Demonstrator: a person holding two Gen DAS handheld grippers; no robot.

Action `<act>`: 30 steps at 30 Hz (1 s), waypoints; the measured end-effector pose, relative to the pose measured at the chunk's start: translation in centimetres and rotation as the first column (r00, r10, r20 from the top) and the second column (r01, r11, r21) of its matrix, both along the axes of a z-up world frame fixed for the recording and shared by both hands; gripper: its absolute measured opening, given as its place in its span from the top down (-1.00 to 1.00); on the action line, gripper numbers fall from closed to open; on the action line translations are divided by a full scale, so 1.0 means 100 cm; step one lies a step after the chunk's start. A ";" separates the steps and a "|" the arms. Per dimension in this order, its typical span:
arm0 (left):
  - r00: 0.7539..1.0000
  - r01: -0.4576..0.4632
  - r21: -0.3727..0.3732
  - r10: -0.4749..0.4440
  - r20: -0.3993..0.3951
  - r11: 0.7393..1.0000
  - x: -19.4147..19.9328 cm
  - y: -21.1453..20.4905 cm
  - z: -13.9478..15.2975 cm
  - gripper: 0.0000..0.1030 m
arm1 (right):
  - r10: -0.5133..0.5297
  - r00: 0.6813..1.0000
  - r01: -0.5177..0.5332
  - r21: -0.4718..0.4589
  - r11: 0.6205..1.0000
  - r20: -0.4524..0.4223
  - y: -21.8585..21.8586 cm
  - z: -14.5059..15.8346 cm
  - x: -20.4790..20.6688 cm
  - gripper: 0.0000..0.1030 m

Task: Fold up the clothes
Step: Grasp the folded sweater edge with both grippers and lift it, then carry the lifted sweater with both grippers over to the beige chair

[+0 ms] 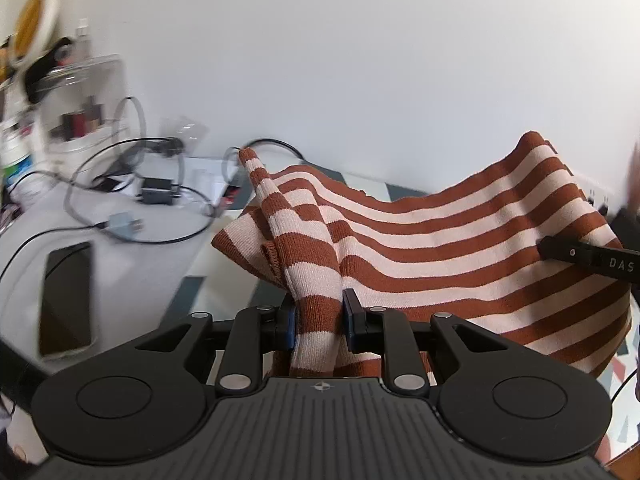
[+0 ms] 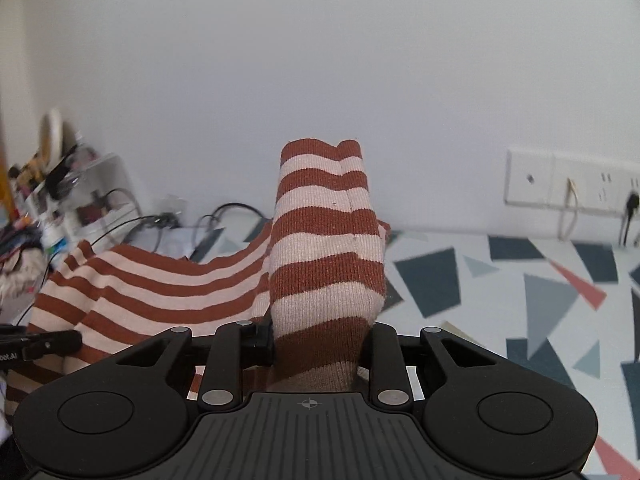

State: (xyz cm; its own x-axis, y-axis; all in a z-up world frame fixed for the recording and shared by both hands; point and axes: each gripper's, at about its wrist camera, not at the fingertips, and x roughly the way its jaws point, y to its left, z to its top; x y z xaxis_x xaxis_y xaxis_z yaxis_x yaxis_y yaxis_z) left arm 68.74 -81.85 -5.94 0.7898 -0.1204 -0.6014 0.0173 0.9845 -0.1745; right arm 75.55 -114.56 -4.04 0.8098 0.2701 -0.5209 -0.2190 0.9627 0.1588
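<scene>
Above the counter (image 2: pixel 500 280), both tongs, left (image 1: pixel 319 320) and right (image 2: pixel 320 340), pinch the striped garment (image 1: pixel 460 240) aloft; next, probably lay it flat.

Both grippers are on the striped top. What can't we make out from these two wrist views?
- Left wrist: what kind of garment the striped top is; its lower part is hidden behind the left gripper.
- Right wrist: right gripper fingertips, covered by cloth.
- Left wrist: shelf items, blurred.
- Right wrist: wall sockets, cut off at the right edge.
</scene>
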 end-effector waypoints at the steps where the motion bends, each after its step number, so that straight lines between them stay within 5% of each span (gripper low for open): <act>1: 1.000 -0.020 -0.011 0.020 0.001 1.000 -0.009 0.006 -0.001 0.57 | 0.016 1.000 -0.016 -0.022 1.000 0.003 0.009 0.004 -0.004 0.56; 8: 0.982 -0.184 -0.028 0.183 -0.039 0.982 -0.067 0.032 -0.005 0.57 | 0.189 0.982 -0.189 -0.059 0.980 -0.006 0.066 0.020 -0.018 0.56; 14: 0.910 -0.413 -0.046 0.409 -0.069 0.910 -0.120 0.052 0.000 0.57 | 0.437 0.898 -0.439 -0.042 0.898 -0.036 0.120 0.015 -0.018 0.56; 22: 0.767 -0.638 0.004 0.635 -0.088 0.770 -0.190 0.088 0.005 0.57 | 0.639 0.765 -0.639 0.028 0.769 -0.081 0.204 0.005 -0.038 0.56; 30: 0.564 -0.825 -0.011 0.823 -0.070 0.565 -0.311 0.160 0.010 0.57 | 0.816 0.567 -0.819 0.028 0.574 -0.113 0.342 0.007 -0.110 0.56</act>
State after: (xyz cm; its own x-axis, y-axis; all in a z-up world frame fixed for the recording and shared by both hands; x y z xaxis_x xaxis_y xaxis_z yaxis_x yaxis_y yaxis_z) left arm 37.60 -65.90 -4.96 0.5264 0.5439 -0.6535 -0.8081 0.5591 -0.1856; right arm 64.57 -80.35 -3.33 0.1926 0.7754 -0.6014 -0.8985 0.3857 0.2095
